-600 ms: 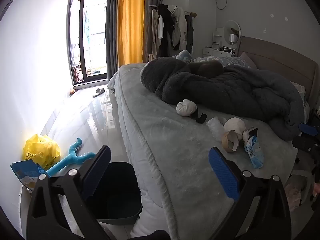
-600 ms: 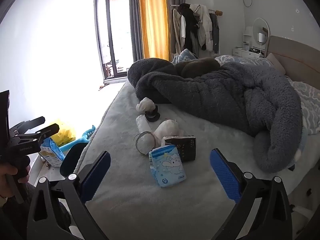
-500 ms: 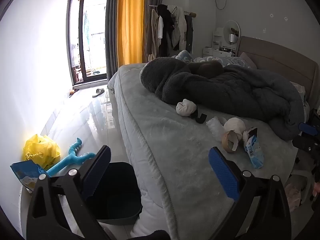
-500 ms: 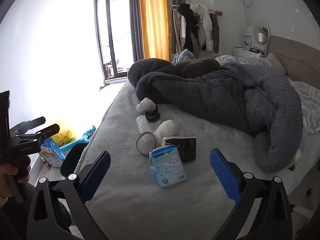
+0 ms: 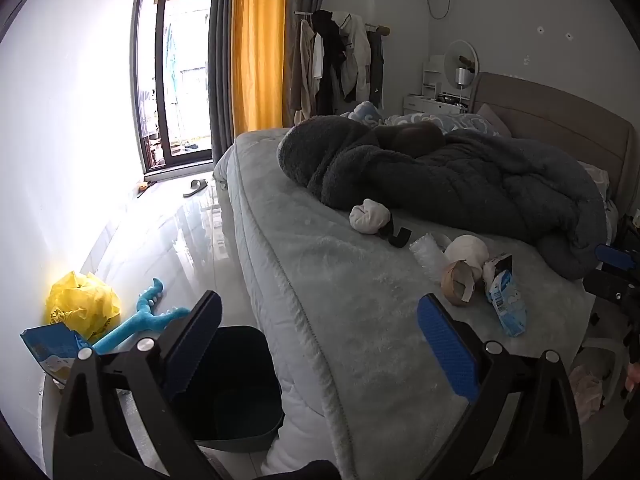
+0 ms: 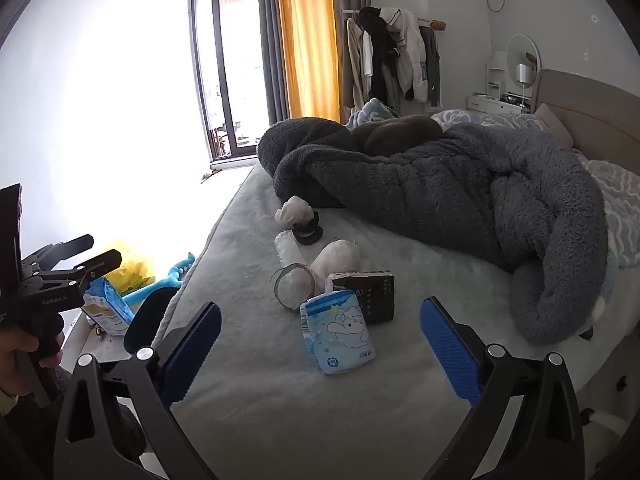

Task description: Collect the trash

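Change since earlier frames: nothing visible has shifted; both views match the earlier ones, so the hands have kept still.
Bed [image 6: 248, 392]: pale fleece cover, with a dark grey blanket [image 6: 460, 196] heaped across its far half.
Bin [image 5: 236, 384]: dark, on the floor against the bed's side, below the left gripper.
Left gripper [image 5: 318, 322]: jaws spread wide, nothing between them, over the bed's edge and the bin.
Right gripper [image 6: 320, 326]: jaws wide apart and empty, aimed at the litter.
Trash: a loose cluster mid-bed, near the blanket's edge, with the blue tissue pack [image 6: 340, 330] closest, touching a dark box [image 6: 372, 294]; a tape ring [image 6: 292, 286] and white wads [image 6: 336, 258] lie behind.
Risk: the pack lies flat on soft fleece, so closing jaws could pinch the cover or slide off; crowded neighbours may get nudged toward the blanket.
Risk: floor litter by the yellow bag [image 5: 82, 306] may be overlooked.
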The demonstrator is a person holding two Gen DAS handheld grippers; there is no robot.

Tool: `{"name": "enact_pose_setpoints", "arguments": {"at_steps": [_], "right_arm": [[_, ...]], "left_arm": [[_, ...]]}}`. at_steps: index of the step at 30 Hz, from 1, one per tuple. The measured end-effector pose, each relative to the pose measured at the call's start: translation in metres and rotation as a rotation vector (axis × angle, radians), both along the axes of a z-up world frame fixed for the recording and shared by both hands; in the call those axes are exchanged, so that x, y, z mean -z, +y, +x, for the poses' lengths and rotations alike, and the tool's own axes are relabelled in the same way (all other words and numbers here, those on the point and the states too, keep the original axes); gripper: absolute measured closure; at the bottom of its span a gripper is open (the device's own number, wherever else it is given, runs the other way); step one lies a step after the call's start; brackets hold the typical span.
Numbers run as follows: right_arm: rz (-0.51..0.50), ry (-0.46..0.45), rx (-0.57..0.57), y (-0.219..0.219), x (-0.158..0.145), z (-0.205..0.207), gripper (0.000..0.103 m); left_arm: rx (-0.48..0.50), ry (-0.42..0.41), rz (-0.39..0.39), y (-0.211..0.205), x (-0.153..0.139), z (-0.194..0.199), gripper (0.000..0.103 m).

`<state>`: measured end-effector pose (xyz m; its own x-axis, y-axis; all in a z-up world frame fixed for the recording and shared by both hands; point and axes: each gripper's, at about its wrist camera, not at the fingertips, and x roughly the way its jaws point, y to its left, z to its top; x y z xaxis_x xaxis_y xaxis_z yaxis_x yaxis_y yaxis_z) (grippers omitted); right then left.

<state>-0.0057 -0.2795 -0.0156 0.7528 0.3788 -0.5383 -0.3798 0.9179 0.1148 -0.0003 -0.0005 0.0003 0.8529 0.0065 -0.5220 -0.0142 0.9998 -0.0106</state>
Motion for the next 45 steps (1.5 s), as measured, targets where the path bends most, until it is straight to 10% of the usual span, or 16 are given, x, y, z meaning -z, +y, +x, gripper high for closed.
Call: {"name": "enact_pose_setpoints", "arguments": {"at_steps": [45], "right_arm": [[0.022,-0.015,-0.001,0.000,-0.004,-0.001,0.002]], "left_arm": [[0.001,0.002,-0.003,-0.013,0.001,-0.002,0.003]]}}
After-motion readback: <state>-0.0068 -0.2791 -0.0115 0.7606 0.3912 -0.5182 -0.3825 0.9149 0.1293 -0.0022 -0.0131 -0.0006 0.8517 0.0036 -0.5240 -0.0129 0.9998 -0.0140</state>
